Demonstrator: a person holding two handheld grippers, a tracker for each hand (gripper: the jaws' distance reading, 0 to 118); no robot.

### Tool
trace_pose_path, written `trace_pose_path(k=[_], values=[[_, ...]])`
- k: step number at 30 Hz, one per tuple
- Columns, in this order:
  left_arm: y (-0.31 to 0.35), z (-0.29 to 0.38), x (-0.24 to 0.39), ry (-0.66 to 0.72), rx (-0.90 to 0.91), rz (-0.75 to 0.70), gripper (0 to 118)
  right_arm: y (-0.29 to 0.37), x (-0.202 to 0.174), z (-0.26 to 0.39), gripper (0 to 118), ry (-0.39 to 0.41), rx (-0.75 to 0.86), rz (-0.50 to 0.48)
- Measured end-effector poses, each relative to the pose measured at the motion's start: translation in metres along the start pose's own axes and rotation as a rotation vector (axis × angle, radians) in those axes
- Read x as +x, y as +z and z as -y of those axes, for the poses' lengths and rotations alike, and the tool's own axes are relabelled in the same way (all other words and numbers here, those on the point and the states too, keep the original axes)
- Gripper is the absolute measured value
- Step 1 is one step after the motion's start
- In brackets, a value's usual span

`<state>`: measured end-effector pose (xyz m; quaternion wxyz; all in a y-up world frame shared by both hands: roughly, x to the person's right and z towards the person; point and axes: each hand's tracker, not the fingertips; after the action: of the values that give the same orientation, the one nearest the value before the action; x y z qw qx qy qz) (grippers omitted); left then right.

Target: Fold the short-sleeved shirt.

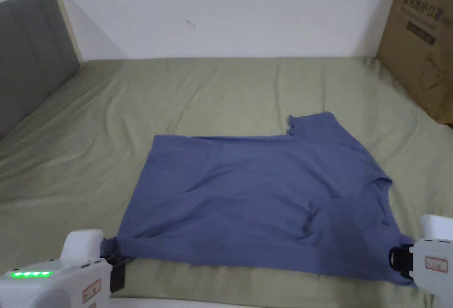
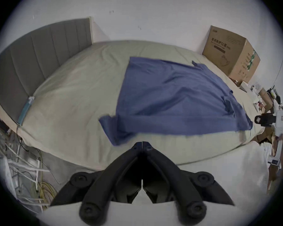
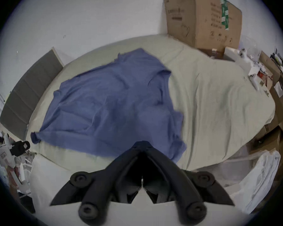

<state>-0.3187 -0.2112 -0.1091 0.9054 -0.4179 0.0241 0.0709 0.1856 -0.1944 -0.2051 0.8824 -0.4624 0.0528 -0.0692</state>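
Shirt (image 1: pixel 261 198) of blue colour lies spread on the bed (image 1: pixel 212 87), which has an olive-green sheet, and it sits toward my near edge of the mattress. One short sleeve points to the far side, near the wall (image 1: pixel 230 8). The neck opening is on my right side, and the hem is on my left.

My left gripper (image 1: pixel 116 258) is at the near left corner of the shirt. In the left gripper view its two jaws are pressed together at the tips, and the blue corner lies just in front of them. In the head view that corner is gathered to a bunch at the black jaws. I cannot tell surely if cloth is pinched between them.

My right gripper (image 1: pixel 397 258) is at the near right corner, beside the other sleeve. In the right gripper view its jaws are also closed tip to tip, with blue cloth directly behind the tips. Whether they hold it, I cannot tell.

A grey padded headboard (image 1: pixel 31 52) stands at the left end of the bed. A big cardboard box (image 1: pixel 420 39) stands at the far right corner against the wall.
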Motion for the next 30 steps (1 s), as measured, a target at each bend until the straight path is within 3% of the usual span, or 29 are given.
trace_pose_path(k=[5, 6, 7, 8, 9, 13, 16, 17, 19, 21, 26, 27, 28, 29, 30], values=[[-0.001, 0.015, -0.018, 0.106, 0.045, -0.025, 3, -0.010, 0.005, 0.015, 0, -0.083, 0.012, -0.010], [-0.001, 0.014, -0.022, 0.121, 0.044, -0.014, 19, -0.010, 0.005, 0.015, 0, -0.079, 0.010, -0.011], [0.000, 0.007, -0.027, 0.136, 0.040, -0.027, 57, -0.009, 0.004, 0.014, 0, -0.063, 0.004, 0.004], [-0.002, 0.003, -0.033, 0.154, 0.036, -0.033, 77, -0.008, 0.003, 0.014, 0, -0.039, 0.007, 0.026], [-0.003, -0.001, -0.037, 0.170, 0.045, -0.031, 84, -0.007, 0.003, 0.013, 0, -0.026, 0.009, 0.034], [-0.023, -0.027, -0.049, 0.244, 0.078, -0.025, 88, -0.012, 0.008, 0.010, 0, -0.063, -0.002, 0.013], [-0.049, -0.045, -0.068, 0.270, 0.047, 0.015, 83, -0.016, 0.009, 0.012, 0, -0.065, -0.014, 0.035], [-0.054, -0.046, -0.068, 0.264, 0.033, 0.043, 68, -0.018, 0.010, 0.013, 0, -0.062, -0.021, 0.043], [-0.054, -0.048, -0.055, 0.252, 0.027, 0.074, 1, -0.019, 0.012, 0.016, 0, -0.067, -0.033, 0.040], [-0.059, -0.048, -0.048, 0.215, -0.001, -0.019, 1, -0.018, 0.014, 0.021, 0, -0.075, -0.044, 0.035], [-0.042, -0.053, -0.038, 0.194, -0.002, 0.009, 1, -0.011, 0.020, 0.021, 1, -0.087, -0.033, 0.043], [-0.048, -0.051, -0.047, 0.193, 0.003, 0.009, 1, -0.009, 0.020, 0.019, 14, -0.089, -0.028, 0.055], [-0.046, -0.052, -0.045, 0.181, 0.005, 0.010, 1, -0.005, 0.021, 0.016, 14, -0.085, -0.024, 0.069], [-0.045, -0.052, -0.042, 0.161, 0.004, -0.002, 1, -0.003, 0.022, 0.013, 22, -0.080, -0.011, 0.082], [-0.044, -0.053, -0.040, 0.143, 0.004, -0.014, 1, -0.003, 0.024, 0.009, 41, -0.072, -0.008, 0.085]])
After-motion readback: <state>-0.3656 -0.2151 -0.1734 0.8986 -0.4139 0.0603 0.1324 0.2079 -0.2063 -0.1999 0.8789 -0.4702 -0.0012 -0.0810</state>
